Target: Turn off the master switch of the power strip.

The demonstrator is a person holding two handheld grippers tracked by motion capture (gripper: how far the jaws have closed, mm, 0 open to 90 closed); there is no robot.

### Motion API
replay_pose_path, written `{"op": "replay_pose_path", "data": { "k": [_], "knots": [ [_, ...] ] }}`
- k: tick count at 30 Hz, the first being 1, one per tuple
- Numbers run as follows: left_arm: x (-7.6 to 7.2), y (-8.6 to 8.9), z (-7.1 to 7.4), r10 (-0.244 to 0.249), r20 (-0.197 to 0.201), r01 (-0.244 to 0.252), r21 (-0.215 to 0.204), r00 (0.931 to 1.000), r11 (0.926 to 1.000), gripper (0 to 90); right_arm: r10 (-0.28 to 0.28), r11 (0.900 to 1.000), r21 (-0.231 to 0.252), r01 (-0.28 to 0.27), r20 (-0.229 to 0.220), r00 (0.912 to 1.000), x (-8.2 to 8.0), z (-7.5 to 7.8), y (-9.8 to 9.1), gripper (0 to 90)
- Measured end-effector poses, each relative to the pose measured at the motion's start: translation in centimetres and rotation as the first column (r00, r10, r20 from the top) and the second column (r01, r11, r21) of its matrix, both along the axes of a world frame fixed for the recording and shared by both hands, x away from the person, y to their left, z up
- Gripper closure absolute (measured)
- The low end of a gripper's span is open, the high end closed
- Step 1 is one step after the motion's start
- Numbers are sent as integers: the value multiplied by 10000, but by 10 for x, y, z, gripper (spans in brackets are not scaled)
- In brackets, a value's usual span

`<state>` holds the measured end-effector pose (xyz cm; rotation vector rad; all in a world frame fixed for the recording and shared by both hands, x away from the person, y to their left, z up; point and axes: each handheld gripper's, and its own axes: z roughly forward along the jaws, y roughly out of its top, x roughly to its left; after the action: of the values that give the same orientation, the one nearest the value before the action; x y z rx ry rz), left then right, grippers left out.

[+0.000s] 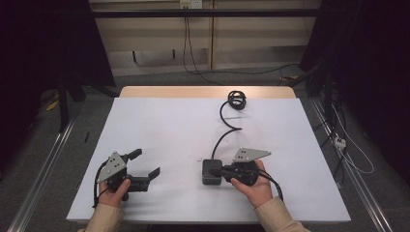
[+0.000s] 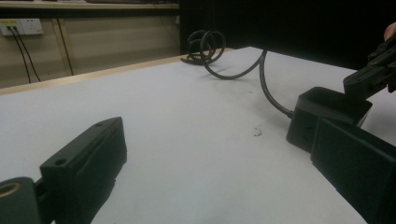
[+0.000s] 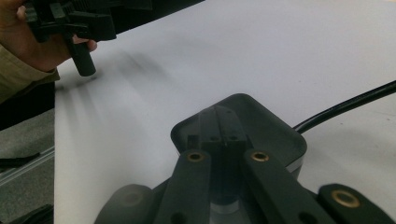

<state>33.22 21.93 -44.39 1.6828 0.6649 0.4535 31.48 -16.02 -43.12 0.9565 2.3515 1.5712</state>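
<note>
Already the right gripper [image 1: 227, 171], jaws nearly together, sits on the black adapter block [image 1: 211, 171] near the bench's front edge; its cord [image 1: 223, 116] could snag. Left gripper [image 1: 145, 166] gapes empty.

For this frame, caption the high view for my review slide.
Right gripper shut over a black adapter box; left gripper open on the white table.

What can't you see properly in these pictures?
- Whether the right gripper pinches the black box: in the right gripper view its closed jaws sit over the box top, hiding any grip.
- The cable's far end: lost in the small dark coil, high view.
- The left gripper's body: cut off at the bottom of its own view.
</note>
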Motion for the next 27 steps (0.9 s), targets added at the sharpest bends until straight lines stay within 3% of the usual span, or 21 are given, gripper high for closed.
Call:
{"op": "replay_pose_path", "data": {
  "k": [27],
  "knots": [
    [0, -1, 0, -5, -12, 5, 28, 10000, 10000, 35, -75, 9999, -66, 75, 4, 10000, -1, -1, 1, 900]
  ]
}}
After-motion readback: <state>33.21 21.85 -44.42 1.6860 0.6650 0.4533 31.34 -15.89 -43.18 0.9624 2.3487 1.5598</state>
